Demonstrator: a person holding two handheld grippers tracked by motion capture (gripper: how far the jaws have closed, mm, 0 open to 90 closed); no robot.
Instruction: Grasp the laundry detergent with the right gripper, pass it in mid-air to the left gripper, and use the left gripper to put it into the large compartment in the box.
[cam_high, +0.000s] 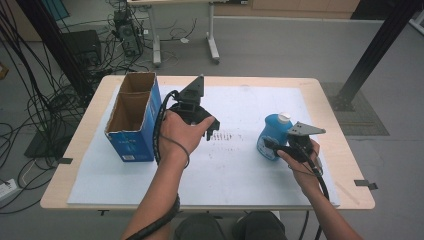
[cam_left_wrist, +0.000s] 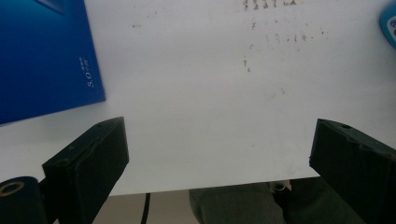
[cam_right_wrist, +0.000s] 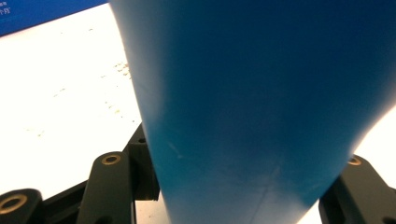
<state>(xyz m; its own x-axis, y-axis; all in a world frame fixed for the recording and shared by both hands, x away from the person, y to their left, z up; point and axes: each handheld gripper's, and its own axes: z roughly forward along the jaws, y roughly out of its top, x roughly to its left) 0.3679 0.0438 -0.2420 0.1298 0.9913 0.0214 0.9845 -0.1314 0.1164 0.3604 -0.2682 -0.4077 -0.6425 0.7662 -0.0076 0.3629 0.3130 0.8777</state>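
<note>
Your right gripper (cam_high: 274, 145) was clamped on the bottle (cam_high: 272, 134), your left gripper (cam_high: 214, 129) wide and empty; the smooth bottle could slip if tilted toward the box (cam_high: 134, 116).

The blue bottle (cam_high: 272, 136) with a white cap stands upright on the white mat at the table's right side, well apart from the open blue carton at the left, its smooth body clamped between the right gripper's (cam_high: 274, 145) black jaws.

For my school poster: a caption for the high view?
Right gripper clamps a blue bottle; left gripper waits open beside a cardboard box.
</note>
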